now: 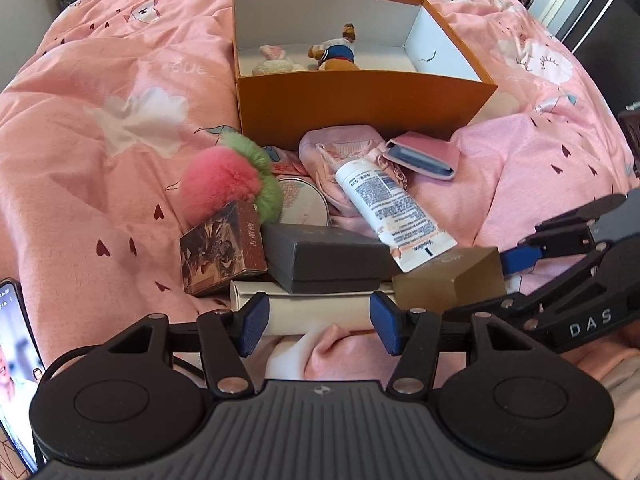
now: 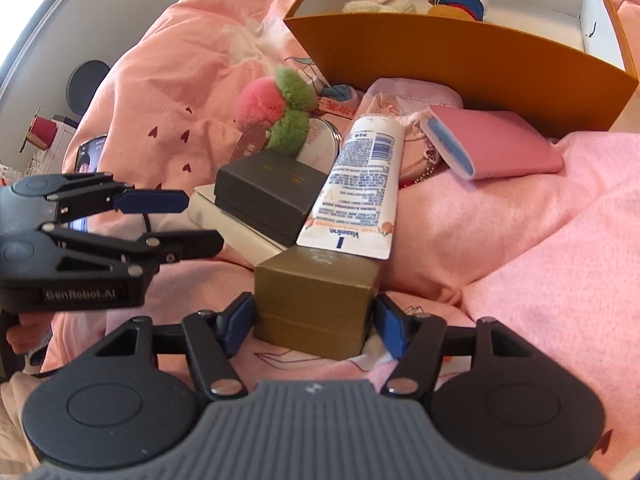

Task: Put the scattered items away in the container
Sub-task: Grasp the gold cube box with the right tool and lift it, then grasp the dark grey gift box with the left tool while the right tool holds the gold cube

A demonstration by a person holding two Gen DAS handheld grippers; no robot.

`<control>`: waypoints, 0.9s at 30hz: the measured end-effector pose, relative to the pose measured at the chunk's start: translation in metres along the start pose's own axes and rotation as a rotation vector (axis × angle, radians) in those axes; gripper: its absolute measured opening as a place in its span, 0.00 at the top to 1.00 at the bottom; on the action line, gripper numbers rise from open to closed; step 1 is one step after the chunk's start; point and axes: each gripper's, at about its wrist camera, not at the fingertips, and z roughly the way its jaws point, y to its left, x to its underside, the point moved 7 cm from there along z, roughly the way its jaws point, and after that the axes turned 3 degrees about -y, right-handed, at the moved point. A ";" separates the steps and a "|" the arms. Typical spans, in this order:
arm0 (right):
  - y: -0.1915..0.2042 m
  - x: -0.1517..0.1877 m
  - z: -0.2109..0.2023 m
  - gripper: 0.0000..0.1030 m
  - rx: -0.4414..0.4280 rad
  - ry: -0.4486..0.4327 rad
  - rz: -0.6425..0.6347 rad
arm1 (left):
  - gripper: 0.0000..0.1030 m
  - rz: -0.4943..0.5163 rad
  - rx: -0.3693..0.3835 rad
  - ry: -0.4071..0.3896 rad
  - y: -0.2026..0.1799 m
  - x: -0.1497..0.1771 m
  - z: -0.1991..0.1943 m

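An orange box (image 1: 360, 108) (image 2: 460, 60) with a white inside stands on the pink bed and holds two small plush toys (image 1: 332, 54). In front of it lies a heap: a white lotion tube (image 1: 394, 212) (image 2: 360, 184), a gold box (image 1: 448, 280) (image 2: 316, 300), a dark grey box (image 1: 324, 260) (image 2: 268, 192), a white box (image 1: 316, 308), a printed card box (image 1: 222, 254), a pink and green pompom (image 1: 232, 178) (image 2: 280, 106), a pink wallet (image 1: 424, 156) (image 2: 492, 140). My left gripper (image 1: 318, 326) is open around the white box. My right gripper (image 2: 316, 326) has its pads against the gold box's sides.
A round tin (image 1: 304, 202) and a pink pouch (image 1: 340, 152) lie in the heap under the tube. A phone (image 1: 14, 360) with a lit screen lies on the bed at the left. The pink duvet (image 1: 100, 140) is rumpled all around.
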 end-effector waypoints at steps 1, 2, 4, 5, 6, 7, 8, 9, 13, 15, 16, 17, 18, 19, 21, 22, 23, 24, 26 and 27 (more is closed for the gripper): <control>-0.002 0.000 -0.002 0.37 0.011 0.000 -0.005 | 0.37 0.001 -0.005 -0.001 0.000 -0.001 0.000; -0.005 0.000 -0.004 0.37 0.022 -0.001 -0.009 | 0.37 0.003 -0.007 -0.001 0.000 -0.001 0.000; -0.011 0.001 -0.010 0.39 0.046 -0.002 -0.013 | 0.37 0.006 -0.001 0.003 0.000 -0.002 0.001; -0.015 0.001 -0.012 0.39 0.062 -0.001 -0.016 | 0.37 0.004 0.006 0.006 0.000 -0.002 0.001; -0.018 0.002 -0.014 0.39 0.078 0.002 -0.019 | 0.37 0.002 0.011 0.008 0.000 -0.003 0.002; -0.021 0.002 -0.015 0.38 0.095 0.005 -0.020 | 0.37 0.000 0.013 0.009 0.000 -0.003 0.002; -0.025 0.003 -0.015 0.36 0.113 0.011 -0.013 | 0.37 0.001 0.012 0.008 0.000 -0.003 0.002; -0.029 0.004 -0.013 0.33 0.120 0.019 0.007 | 0.37 0.002 0.010 0.007 0.000 -0.004 0.002; -0.039 0.009 -0.007 0.30 0.096 0.042 0.072 | 0.37 0.012 0.019 0.012 -0.004 -0.001 0.003; -0.042 0.011 -0.005 0.28 0.088 0.049 0.091 | 0.37 0.021 0.023 0.017 -0.008 0.000 0.004; -0.043 0.012 -0.004 0.28 0.085 0.052 0.098 | 0.37 0.026 0.025 0.018 -0.009 0.000 0.005; -0.043 0.012 -0.003 0.27 0.084 0.054 0.103 | 0.37 0.027 0.026 0.019 -0.010 0.001 0.005; -0.043 0.011 -0.002 0.27 0.084 0.054 0.104 | 0.37 0.025 0.026 0.019 -0.010 0.001 0.006; -0.041 0.010 -0.002 0.27 0.088 0.051 0.098 | 0.37 0.021 0.024 0.019 -0.010 0.001 0.006; -0.037 0.006 -0.003 0.27 0.108 0.034 0.055 | 0.37 0.014 0.021 0.019 -0.008 0.002 0.007; -0.034 0.003 -0.003 0.26 0.120 0.023 0.026 | 0.37 0.012 0.022 0.018 -0.008 0.002 0.007; -0.032 0.001 -0.002 0.25 0.132 0.013 -0.003 | 0.37 0.008 0.027 0.017 -0.007 0.001 0.007; -0.030 -0.002 -0.001 0.24 0.139 0.008 -0.030 | 0.36 0.002 0.036 0.014 -0.006 0.000 0.008; -0.029 -0.006 0.002 0.26 0.137 0.005 -0.062 | 0.36 -0.021 0.055 0.017 -0.004 -0.002 0.009; -0.028 -0.008 0.003 0.30 0.129 0.002 -0.075 | 0.36 -0.037 0.055 0.018 -0.002 -0.004 0.010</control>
